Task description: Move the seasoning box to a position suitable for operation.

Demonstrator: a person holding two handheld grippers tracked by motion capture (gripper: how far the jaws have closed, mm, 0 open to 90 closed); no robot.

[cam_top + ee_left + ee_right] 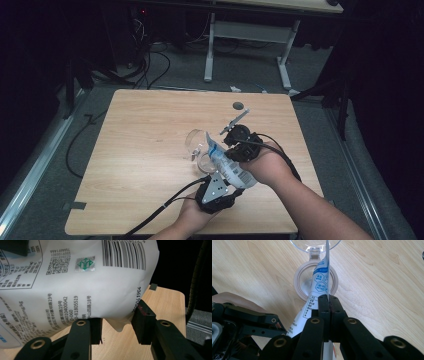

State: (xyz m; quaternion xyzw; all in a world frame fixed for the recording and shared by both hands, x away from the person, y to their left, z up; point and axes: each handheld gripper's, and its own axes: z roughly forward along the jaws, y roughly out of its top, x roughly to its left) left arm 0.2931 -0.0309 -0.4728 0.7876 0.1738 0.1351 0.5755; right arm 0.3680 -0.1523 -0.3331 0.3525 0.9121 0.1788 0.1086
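A white pouch (231, 169) with blue print and a barcode hangs over the table (145, 145), held between both grippers. My right gripper (223, 150) is shut on the thin upper edge of the pouch (319, 280). My left gripper (219, 182) is at its lower end. In the left gripper view the jaws of the left gripper (117, 325) stand apart, and the bottom corner of the pouch (87, 285) dips between them and brushes the right pad (142, 315). A clear glass vessel (196, 142) lies just beyond the pouch. Its bowl (314, 243) and round ring-shaped base (302, 281) sit under the pouch's top.
A small grey round cap (240, 105) is set into the table near its far edge. Bare wood stretches to the left and far side. Beyond the table stand another desk's white legs (209, 50) and cables (150, 65) on the floor.
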